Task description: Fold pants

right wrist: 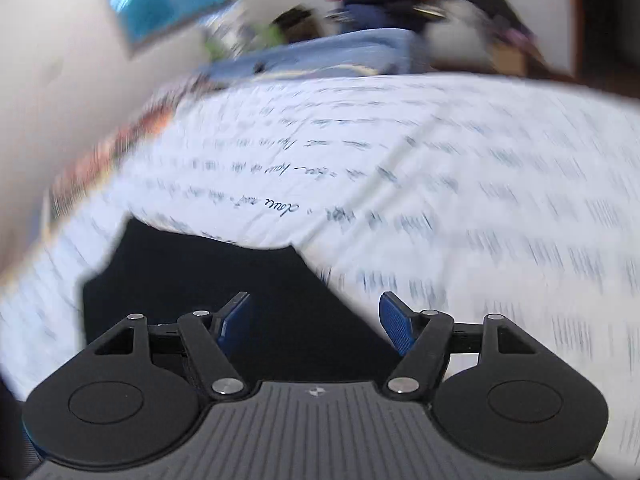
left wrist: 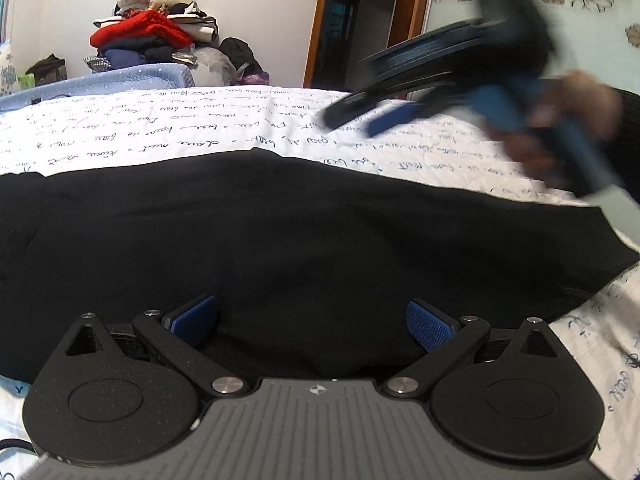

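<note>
We see both the left gripper [left wrist: 312, 320] and right gripper [right wrist: 316, 320] spread, empty, above the flat black fabric pants [left wrist: 280, 232] ahead.

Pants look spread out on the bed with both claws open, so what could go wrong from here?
The right claw is motion-blurred and open above the black pants' edge; it may close on the printed sheet as well. The left claw, open over mid-fabric, may pinch only one layer and skew the fold.
</note>
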`<state>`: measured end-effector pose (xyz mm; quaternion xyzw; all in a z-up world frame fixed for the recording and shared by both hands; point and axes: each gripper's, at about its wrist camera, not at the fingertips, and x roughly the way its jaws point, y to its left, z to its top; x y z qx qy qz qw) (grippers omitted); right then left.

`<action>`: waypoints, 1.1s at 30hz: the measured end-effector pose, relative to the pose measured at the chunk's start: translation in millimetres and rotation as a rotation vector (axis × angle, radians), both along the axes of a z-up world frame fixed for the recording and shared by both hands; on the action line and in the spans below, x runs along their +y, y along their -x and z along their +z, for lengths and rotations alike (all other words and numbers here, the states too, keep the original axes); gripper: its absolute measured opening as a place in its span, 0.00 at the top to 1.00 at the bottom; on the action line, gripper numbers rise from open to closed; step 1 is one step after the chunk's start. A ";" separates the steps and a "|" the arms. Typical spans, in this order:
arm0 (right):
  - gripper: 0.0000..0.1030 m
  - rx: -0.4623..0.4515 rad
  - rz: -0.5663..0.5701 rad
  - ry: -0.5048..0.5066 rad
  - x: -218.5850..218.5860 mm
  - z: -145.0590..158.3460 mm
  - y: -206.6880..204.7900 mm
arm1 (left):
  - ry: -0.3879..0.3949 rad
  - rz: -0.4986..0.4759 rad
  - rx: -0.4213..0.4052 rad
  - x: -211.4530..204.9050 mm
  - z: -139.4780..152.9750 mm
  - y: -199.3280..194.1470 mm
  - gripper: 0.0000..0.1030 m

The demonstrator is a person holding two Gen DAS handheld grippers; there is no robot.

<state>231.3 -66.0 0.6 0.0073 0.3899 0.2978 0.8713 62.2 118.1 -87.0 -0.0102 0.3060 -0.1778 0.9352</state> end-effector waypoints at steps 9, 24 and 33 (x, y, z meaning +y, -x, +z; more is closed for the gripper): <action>0.86 0.089 0.244 0.181 62.2 -47.6 -23.9 | 0.074 0.003 -0.002 8.7 0.0 0.0 0.01; 0.92 0.154 0.065 -0.088 15.6 -27.3 -43.8 | 0.123 0.006 -0.001 12.1 -1.7 2.5 0.01; 0.81 0.431 0.209 -0.291 -23.2 -52.4 -66.1 | 0.132 0.006 -0.001 14.3 -1.9 0.8 0.01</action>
